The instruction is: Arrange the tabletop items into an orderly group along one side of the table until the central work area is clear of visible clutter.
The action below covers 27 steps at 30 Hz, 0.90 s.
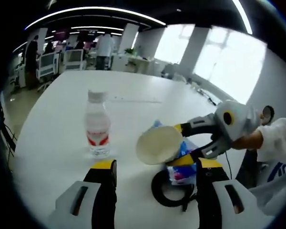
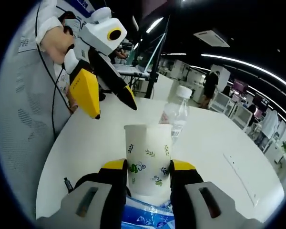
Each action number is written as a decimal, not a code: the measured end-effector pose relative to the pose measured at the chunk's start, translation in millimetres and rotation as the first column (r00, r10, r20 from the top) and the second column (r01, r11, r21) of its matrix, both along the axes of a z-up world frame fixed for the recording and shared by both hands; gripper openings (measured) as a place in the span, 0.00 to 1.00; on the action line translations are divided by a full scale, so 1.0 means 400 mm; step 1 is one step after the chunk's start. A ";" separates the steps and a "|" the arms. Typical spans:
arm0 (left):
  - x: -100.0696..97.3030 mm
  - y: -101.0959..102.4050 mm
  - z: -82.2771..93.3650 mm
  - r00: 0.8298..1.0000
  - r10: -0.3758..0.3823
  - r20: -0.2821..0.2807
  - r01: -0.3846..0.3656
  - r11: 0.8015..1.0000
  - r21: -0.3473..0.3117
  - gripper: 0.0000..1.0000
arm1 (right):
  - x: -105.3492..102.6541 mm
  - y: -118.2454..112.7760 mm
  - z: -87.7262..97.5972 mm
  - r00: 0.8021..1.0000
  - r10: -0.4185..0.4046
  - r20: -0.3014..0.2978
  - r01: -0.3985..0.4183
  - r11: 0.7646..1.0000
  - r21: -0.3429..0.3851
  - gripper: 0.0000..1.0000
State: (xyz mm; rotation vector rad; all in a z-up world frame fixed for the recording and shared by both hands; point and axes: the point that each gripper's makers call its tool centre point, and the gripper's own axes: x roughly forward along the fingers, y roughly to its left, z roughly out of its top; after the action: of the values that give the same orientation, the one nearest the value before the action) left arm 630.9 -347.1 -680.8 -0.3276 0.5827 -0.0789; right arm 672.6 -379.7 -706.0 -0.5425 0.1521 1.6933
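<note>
My right gripper (image 2: 148, 167) is shut on a white paper cup (image 2: 148, 160) with green leaf prints, one jaw on each side of its wall. In the left gripper view that gripper (image 1: 176, 145) comes in from the right, and the cup (image 1: 157, 144) lies tilted with its mouth towards the camera. Under the cup lies a blue packet (image 1: 185, 164), whose edge (image 2: 143, 215) also shows between the right jaws. A clear water bottle (image 1: 97, 126) with a red label stands upright to the left, behind the cup (image 2: 177, 113). My left gripper (image 1: 156, 168) is open and holds nothing; it hovers above the table (image 2: 115, 109).
A black ring (image 1: 174, 191) lies on the white table (image 1: 133, 90) beside the blue packet. A person's sleeve (image 1: 279, 138) and hand hold the right gripper. Desks, chairs and standing people (image 1: 104, 47) are far behind the table. The table's rounded edge (image 2: 52, 162) is near.
</note>
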 end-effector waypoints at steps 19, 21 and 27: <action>0.049 -0.039 0.002 1.000 0.027 -0.008 -0.027 0.998 -0.062 0.64 | -0.022 0.001 0.054 0.997 -0.068 -0.041 0.072 0.993 0.099 0.32; 0.052 -0.046 0.002 1.000 0.013 -0.010 -0.013 0.999 -0.044 0.64 | -0.025 -0.002 0.054 0.996 -0.073 -0.042 0.077 0.992 0.102 0.32; 0.063 -0.059 0.003 1.000 0.011 -0.011 -0.012 0.998 -0.060 0.62 | -0.033 -0.011 0.065 0.995 -0.092 -0.037 0.096 0.987 0.126 0.32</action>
State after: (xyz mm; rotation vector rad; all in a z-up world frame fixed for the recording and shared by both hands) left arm 656.2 -370.5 -679.5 -0.3898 0.5901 -0.0838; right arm 659.3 -384.0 -679.9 -0.4068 0.0897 1.6074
